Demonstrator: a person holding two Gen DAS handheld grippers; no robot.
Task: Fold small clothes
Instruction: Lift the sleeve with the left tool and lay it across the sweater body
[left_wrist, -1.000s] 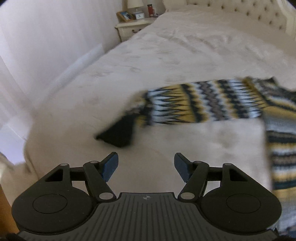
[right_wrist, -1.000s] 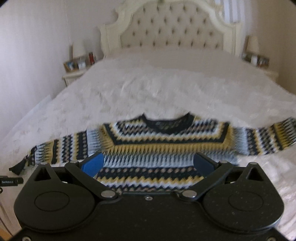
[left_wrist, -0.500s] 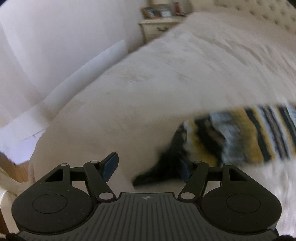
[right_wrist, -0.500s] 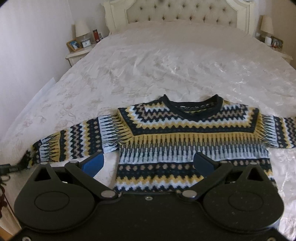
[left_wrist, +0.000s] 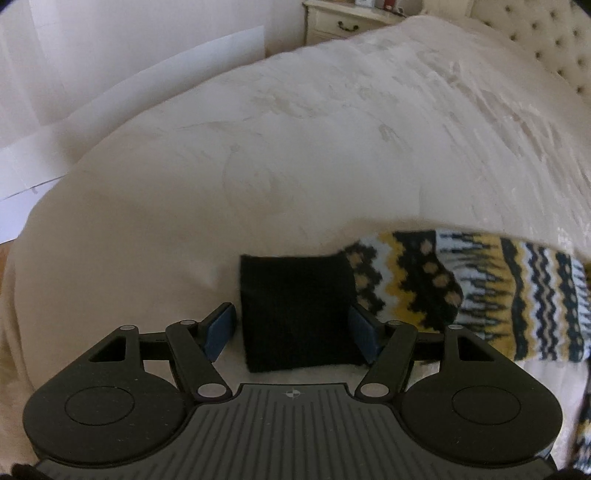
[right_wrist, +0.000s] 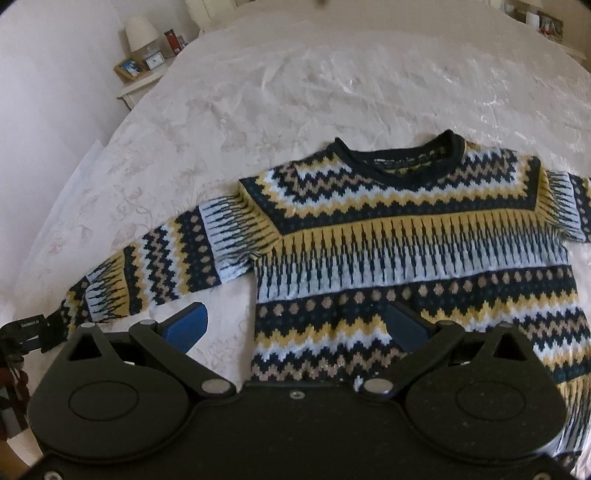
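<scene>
Left gripper (left_wrist: 291, 332) has slid over since a second ago: jaws open around the sweater (right_wrist: 406, 258) cuff, maybe not touching. Sweater's flat on the bed (right_wrist: 295, 92). Right gripper (right_wrist: 295, 326) open above its hem; nightstand (left_wrist: 343, 20) behind.

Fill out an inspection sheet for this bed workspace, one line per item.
Surface: cream bedspread, lightly wrinkled.
Job's things: patterned sweater lying flat, front up, sleeves spread; black cuff at the sleeve end.
Clutter: nothing seen on the bed.
Grippers: left gripper has open jaws either side of the cuff, pads not pressing; right gripper is open above the sweater's lower left corner.
Cables: nothing seen.
Surroundings: nightstand with lamp, clock and picture frame; tufted headboard.
</scene>
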